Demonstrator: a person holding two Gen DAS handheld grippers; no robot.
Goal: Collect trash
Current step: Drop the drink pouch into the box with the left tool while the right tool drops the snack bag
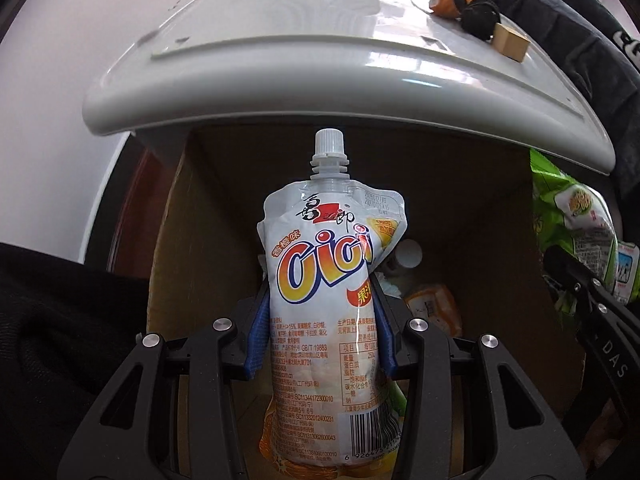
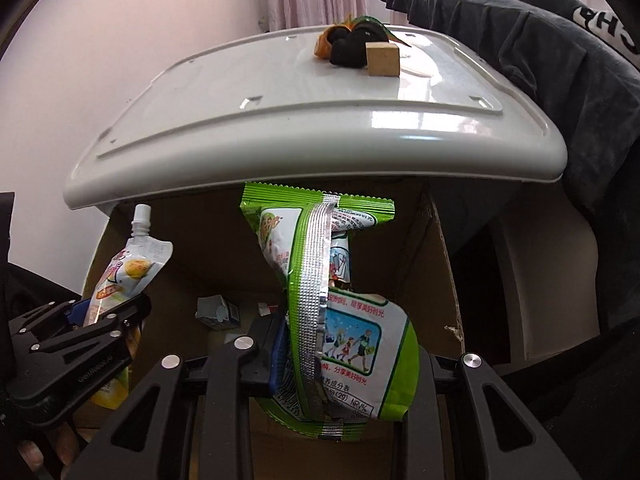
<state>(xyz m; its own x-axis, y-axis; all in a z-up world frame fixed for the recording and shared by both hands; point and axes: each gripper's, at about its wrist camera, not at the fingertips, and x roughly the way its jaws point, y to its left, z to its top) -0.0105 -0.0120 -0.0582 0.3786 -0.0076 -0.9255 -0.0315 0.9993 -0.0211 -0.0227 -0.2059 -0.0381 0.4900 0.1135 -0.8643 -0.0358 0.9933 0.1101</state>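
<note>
My left gripper [image 1: 320, 320] is shut on a white and orange drink pouch [image 1: 324, 288] with a white screw cap, held upright over an open cardboard box [image 1: 480, 240]. My right gripper [image 2: 340, 344] is shut on a crumpled green and white snack wrapper [image 2: 320, 280], held over the same box [image 2: 224, 248]. The left gripper [image 2: 96, 324] with its pouch [image 2: 128, 272] shows at the left of the right wrist view. The wrapper [image 1: 576, 224] shows at the right edge of the left wrist view. Several pieces of trash [image 1: 432, 304] lie on the box's bottom.
A white plastic table [image 1: 304, 52] overhangs the box's far side. On it stand a small wooden block [image 2: 383, 59] and dark and orange scraps [image 2: 352, 44]. A black jacket [image 2: 540, 40] hangs at the right. A pale wall is behind.
</note>
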